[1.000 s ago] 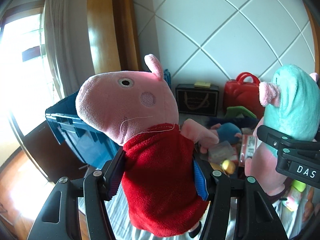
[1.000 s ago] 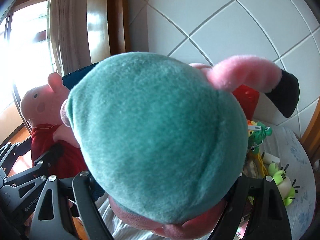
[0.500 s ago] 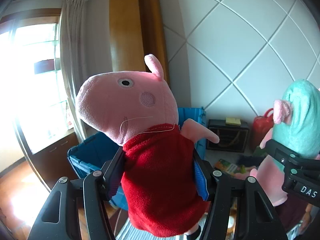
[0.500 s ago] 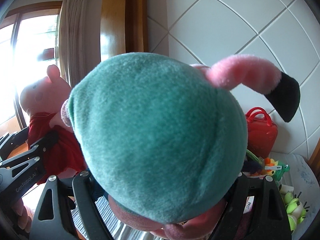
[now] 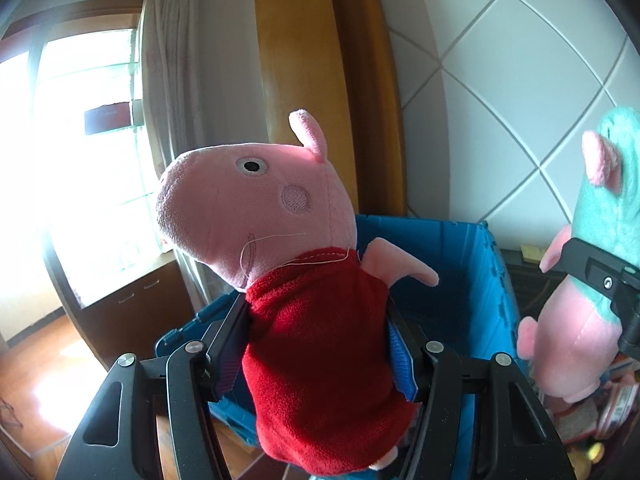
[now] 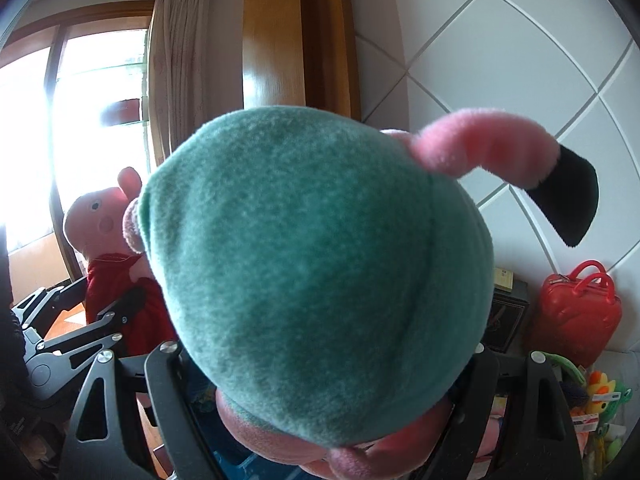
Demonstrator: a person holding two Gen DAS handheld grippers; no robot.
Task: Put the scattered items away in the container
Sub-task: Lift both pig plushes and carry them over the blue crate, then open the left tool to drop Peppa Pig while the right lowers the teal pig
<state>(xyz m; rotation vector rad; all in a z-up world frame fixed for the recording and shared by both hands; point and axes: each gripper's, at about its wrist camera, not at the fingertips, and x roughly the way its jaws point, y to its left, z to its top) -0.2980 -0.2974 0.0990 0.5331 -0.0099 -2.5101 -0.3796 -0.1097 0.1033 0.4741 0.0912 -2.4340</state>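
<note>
both clamped plush pigs (image 5: 320, 340) (image 6: 320, 280) now hang nearer the blue crate (image 5: 460, 280), its visible floor bare.

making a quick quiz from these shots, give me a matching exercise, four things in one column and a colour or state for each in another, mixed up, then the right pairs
Things:
1. pig plush in red dress
2. pig plush in teal outfit
3. storage crate
4. small suitcase

Colour or state:
A. blue, open-topped
B. red, standing by the tiled wall
C. gripped in the left claw
D. gripped in the right claw

Pairs: 1-C, 2-D, 3-A, 4-B
</note>
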